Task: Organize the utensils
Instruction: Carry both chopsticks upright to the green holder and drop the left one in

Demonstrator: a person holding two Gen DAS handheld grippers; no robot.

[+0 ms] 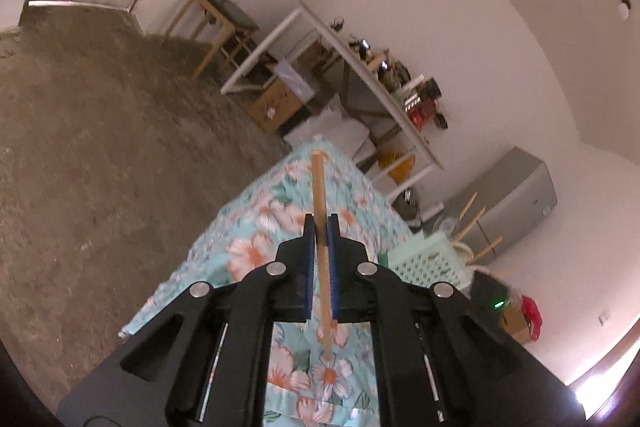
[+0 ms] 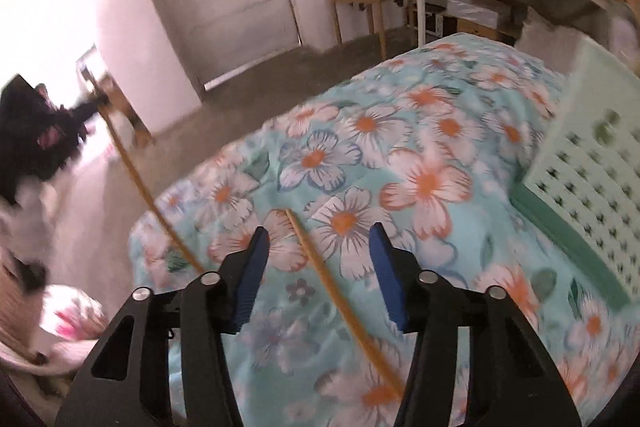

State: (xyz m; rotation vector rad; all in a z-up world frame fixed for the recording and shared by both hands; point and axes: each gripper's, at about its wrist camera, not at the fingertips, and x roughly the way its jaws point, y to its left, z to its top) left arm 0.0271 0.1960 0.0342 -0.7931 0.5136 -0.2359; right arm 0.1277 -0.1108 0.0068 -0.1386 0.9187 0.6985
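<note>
Your left gripper [image 1: 321, 227] is clamped on a wooden chopstick [image 1: 320, 195], its blue pads pressing the stick on both sides; the stick runs lengthwise between the fingers and pokes out past the tips, lifted above the floral cloth [image 1: 256, 227]. Your right gripper [image 2: 316, 241] stands with its jaws apart, and a second chopstick [image 2: 320, 271] lies on the cloth between the two fingers, touching neither pad and slanting toward the right finger's base. The mint basket [image 2: 592, 179] sits on the cloth just right of that gripper; in the left view more sticks [image 1: 472, 219] lean out of it
</note>
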